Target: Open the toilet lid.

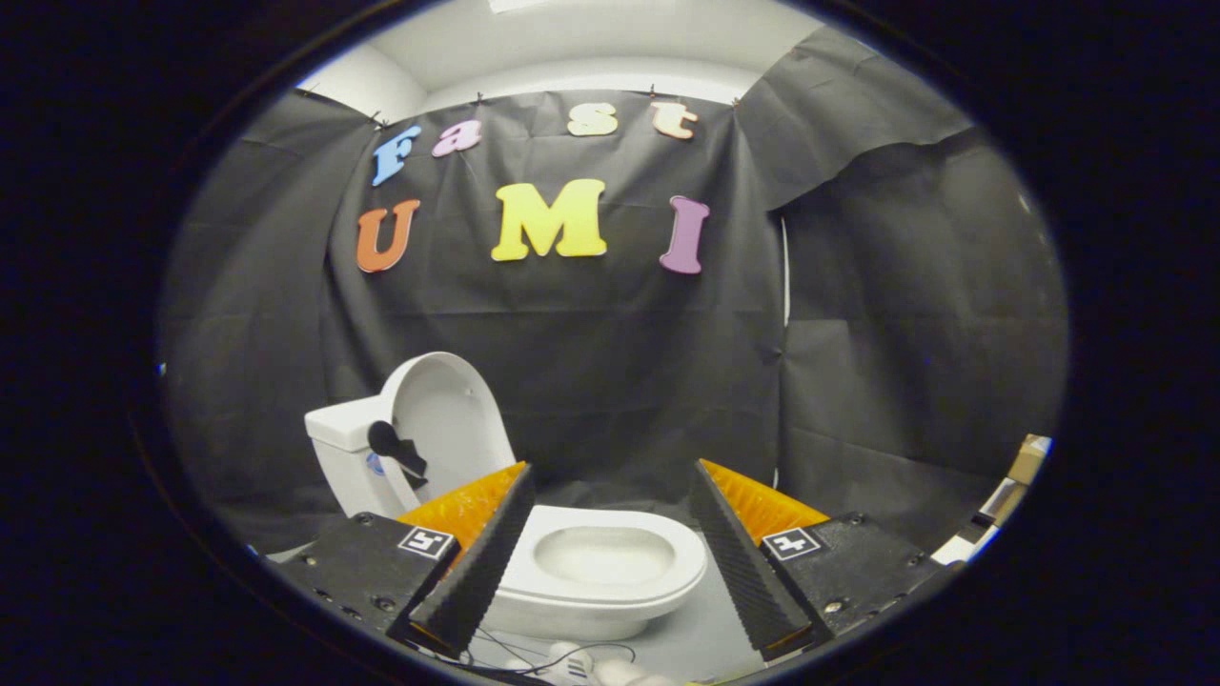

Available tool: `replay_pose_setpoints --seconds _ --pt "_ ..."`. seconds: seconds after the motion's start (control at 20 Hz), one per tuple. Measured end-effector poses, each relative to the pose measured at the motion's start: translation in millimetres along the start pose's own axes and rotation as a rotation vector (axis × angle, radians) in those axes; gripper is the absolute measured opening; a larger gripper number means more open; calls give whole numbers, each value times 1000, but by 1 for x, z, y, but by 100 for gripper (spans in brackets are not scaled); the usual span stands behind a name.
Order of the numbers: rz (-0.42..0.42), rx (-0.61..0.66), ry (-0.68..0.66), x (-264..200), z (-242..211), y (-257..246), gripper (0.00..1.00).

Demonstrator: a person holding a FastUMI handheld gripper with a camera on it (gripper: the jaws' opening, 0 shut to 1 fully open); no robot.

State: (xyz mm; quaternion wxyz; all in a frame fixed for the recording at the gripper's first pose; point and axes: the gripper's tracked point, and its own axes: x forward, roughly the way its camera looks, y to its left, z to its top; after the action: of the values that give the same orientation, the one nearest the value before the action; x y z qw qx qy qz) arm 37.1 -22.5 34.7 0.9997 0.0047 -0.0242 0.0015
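Observation:
A small white toilet stands on the grey floor just ahead of my fingers. Its lid is raised upright and leans back against the white tank. The oval seat and bowl lie uncovered, partly behind my left finger. A dark flush handle sticks out from the tank's side. My gripper is open, its two fingers spread wide to either side of the bowl and holding nothing.
Black cloth hangs as a wall close behind the toilet and to the right. A thin black cable and a white plug lie on the floor below the bowl. Cardboard boxes sit at the far right.

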Motion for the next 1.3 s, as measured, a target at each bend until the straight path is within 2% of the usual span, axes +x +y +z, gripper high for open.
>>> replay_pose_setpoints --seconds 0.15,0.4,1.3 --pt "-43 -17 12 -5 -15 -27 100" --pt "-52 9 21 -8 -27 -42 100" --pt "-49 22 25 -14 -40 -50 100"
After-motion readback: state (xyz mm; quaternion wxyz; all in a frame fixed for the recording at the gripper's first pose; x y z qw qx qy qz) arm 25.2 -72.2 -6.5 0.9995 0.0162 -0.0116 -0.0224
